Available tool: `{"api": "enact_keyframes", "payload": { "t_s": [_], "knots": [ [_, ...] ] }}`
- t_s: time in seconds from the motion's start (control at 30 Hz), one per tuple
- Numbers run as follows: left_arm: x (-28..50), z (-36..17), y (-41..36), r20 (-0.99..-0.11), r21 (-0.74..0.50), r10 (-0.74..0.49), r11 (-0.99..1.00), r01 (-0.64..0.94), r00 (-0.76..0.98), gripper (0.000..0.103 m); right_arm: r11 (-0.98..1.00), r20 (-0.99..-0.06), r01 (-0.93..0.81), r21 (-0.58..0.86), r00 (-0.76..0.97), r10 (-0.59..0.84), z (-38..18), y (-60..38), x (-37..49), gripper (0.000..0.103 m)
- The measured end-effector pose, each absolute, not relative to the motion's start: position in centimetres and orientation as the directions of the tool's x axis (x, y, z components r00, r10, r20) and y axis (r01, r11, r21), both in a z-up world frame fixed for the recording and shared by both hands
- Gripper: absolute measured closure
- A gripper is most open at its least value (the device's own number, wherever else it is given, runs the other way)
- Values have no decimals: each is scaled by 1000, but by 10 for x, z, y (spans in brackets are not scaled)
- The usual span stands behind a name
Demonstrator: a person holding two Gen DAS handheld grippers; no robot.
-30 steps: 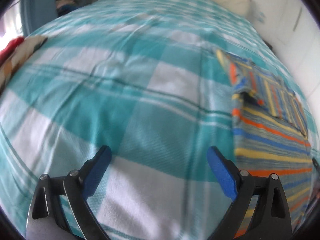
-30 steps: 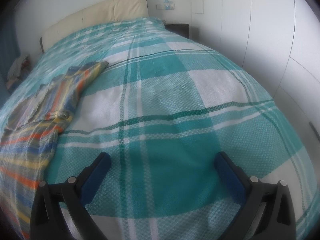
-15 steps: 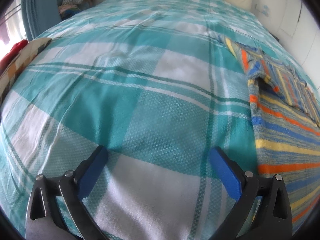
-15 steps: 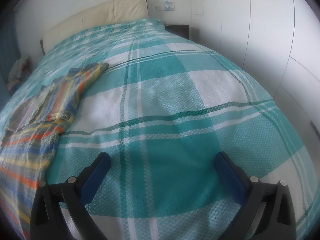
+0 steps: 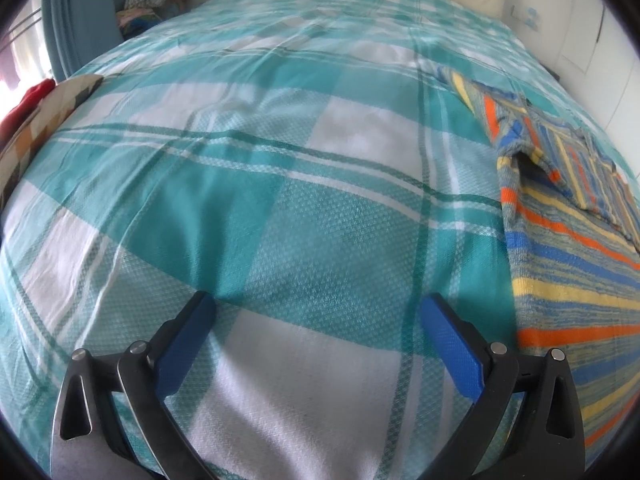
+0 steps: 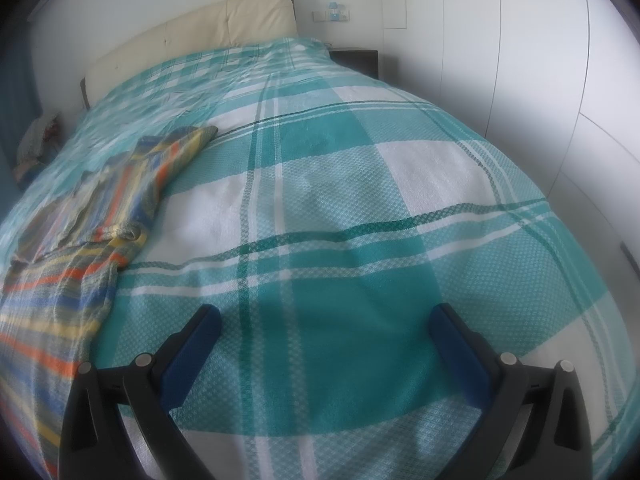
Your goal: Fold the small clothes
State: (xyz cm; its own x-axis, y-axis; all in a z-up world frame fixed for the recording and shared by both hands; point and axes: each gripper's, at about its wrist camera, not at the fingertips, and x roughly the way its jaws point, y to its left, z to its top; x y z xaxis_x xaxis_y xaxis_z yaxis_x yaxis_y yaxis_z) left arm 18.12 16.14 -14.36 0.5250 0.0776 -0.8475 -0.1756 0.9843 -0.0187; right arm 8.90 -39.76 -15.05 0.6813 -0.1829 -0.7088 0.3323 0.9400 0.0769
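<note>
A bed with a teal and white checked bedspread fills both views. The left gripper hangs over bare bedspread, jaws spread wide, holding nothing. To its right lies one striped garment, orange, blue and yellow, with its far part already turned over itself; the fold looks partly done, with more left. The right gripper is likewise wide open and empty, the garment lying to its left. Counted: one garment, two grippers.
</note>
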Motion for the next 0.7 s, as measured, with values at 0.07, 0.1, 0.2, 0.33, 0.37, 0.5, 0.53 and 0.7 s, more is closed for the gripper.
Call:
{"api": "enact_keyframes", "payload": {
  "t_s": [0.07,0.1,0.2,0.33,0.37,0.5,0.53,0.7],
  "knots": [
    [182,-144,161,-850,-15,80,984,-176,521,0,940,-709,332,77,682,-183,-151,-398,89,0],
    [182,-144,161,-850,-13,82,984,-176,520,0,940,-709,332,77,682,-183,-151,-398,89,0],
    [182,-144,160,-852,-9,86,984,-177,517,0,940,-708,332,77,682,-183,-151,-398,89,0],
    [182,-144,160,-851,-9,85,984,-177,517,0,940,-708,332,78,682,-182,-151,-398,89,0],
    [182,-144,160,-852,-9,86,984,-177,517,0,940,-708,332,78,682,-183,-151,-398,89,0],
    [182,-145,160,-851,-9,85,984,-177,518,0,940,-708,332,77,682,-183,-151,-398,89,0],
    [182,-145,159,-851,-9,85,984,-177,518,0,940,-708,332,78,682,-183,-151,-398,89,0],
    [182,-145,159,-851,-8,86,984,-177,519,0,940,-708,332,77,682,-183,-151,-398,89,0]
  ]
}}
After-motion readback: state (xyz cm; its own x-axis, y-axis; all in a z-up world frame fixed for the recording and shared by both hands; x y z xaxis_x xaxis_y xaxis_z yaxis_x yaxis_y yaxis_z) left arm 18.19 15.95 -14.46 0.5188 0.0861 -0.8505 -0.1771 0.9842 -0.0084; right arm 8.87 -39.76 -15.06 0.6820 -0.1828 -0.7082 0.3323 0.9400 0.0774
